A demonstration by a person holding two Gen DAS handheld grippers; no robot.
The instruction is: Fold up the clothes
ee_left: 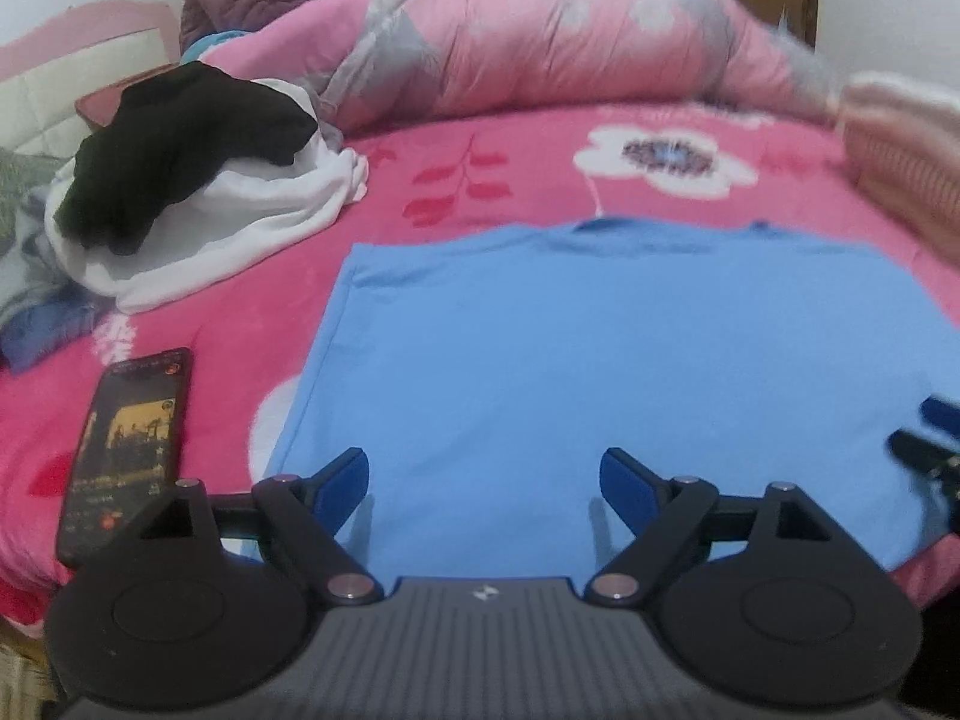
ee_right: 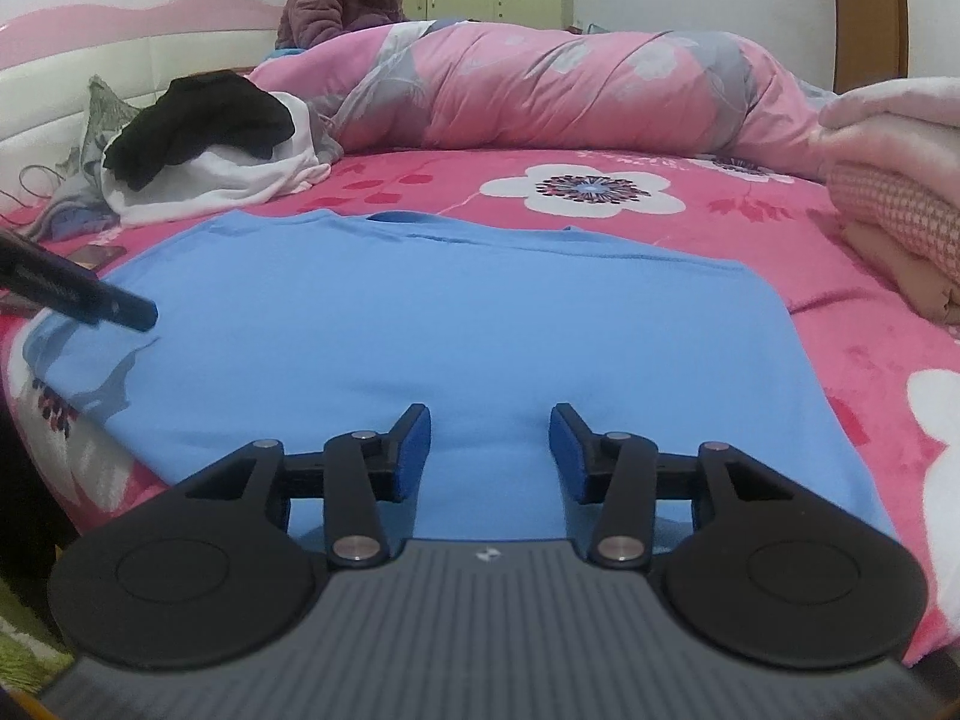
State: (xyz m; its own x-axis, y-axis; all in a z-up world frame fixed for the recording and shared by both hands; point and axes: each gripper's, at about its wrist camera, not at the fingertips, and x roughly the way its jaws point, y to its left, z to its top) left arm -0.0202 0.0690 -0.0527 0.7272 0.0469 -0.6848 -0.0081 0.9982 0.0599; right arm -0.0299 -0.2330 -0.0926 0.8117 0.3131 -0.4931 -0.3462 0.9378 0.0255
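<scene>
The left gripper (ee_left: 485, 483) hangs over the near hem of the light blue cotton T-shirt (ee_left: 600, 360), its blue-padded jaws spread wide with nothing but flat cloth below them. The right gripper (ee_right: 490, 450) sits over the same hem further along, its jaws partly apart and gripping nothing; the fabric bulges slightly in the gap between them.

The shirt lies flat on the pink fleece bedspread with white flowers (ee_right: 600, 189), folded into a tidy rectangle, sleeves tucked in, collar at the far edge, only faint creases showing.

A black smartphone with a lit screen (ee_left: 129, 450) lies just beside the shirt's left edge. Further off sits a heap of black and white clothes (ee_left: 192, 192), and beyond that a rolled pink and grey quilt (ee_right: 570, 90). A person in a purple padded jacket (ee_right: 342, 0) sits behind it.
</scene>
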